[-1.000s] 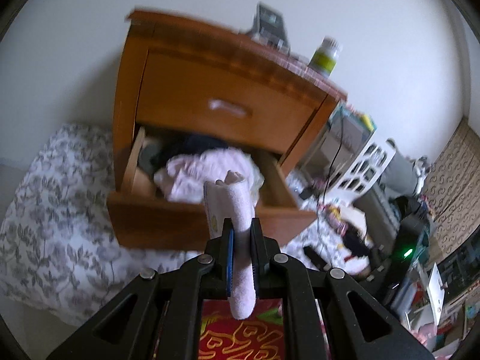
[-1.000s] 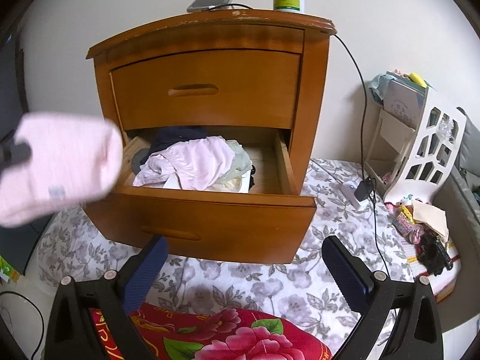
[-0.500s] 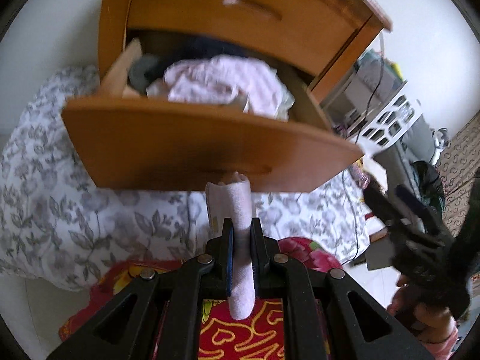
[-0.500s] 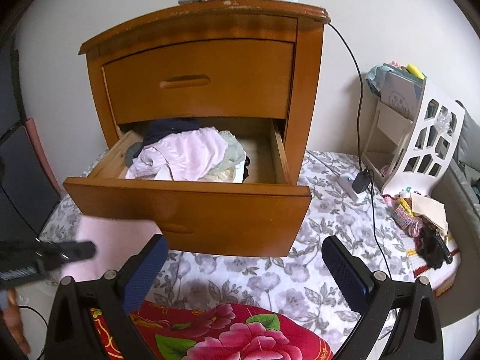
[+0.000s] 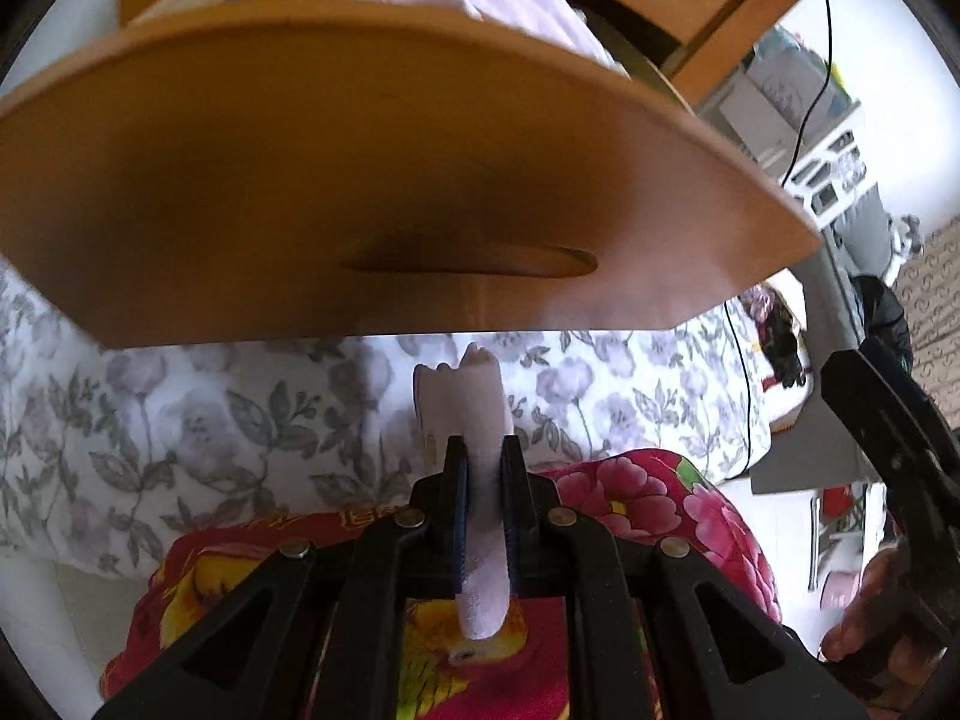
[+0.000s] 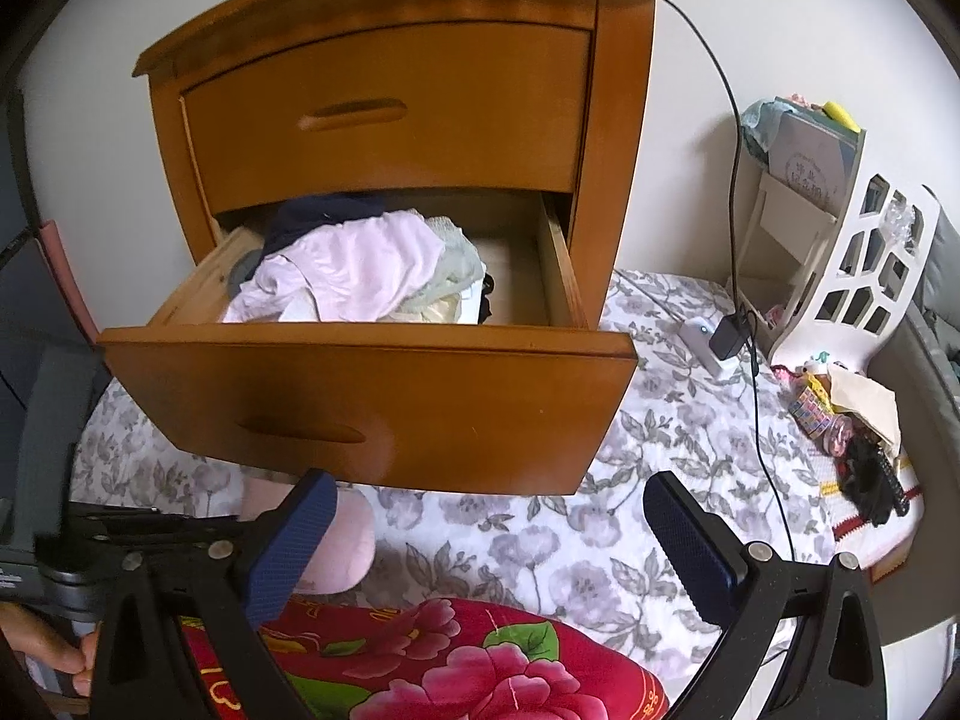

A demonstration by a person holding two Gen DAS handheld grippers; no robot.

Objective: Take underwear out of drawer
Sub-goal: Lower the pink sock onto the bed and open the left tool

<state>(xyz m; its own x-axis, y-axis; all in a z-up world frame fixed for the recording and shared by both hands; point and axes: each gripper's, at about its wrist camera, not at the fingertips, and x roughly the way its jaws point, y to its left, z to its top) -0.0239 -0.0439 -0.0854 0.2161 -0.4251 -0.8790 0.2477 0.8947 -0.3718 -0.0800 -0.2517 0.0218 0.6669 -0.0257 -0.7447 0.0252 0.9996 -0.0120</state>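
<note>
The left gripper (image 5: 483, 468) is clamped on a rolled pale pink cotton underwear piece (image 5: 474, 420), holding it low over the grey-flowered white bedspread (image 5: 180, 420), below the open honey-brown wooden drawer's (image 6: 384, 402) front, probably to set it down there. The right gripper (image 6: 489, 540) hangs with its blue-padded jaws wide apart and empty, facing the drawer, where a heap of pink and pale crumpled garments (image 6: 354, 270) waits, likely the next pick.
</note>
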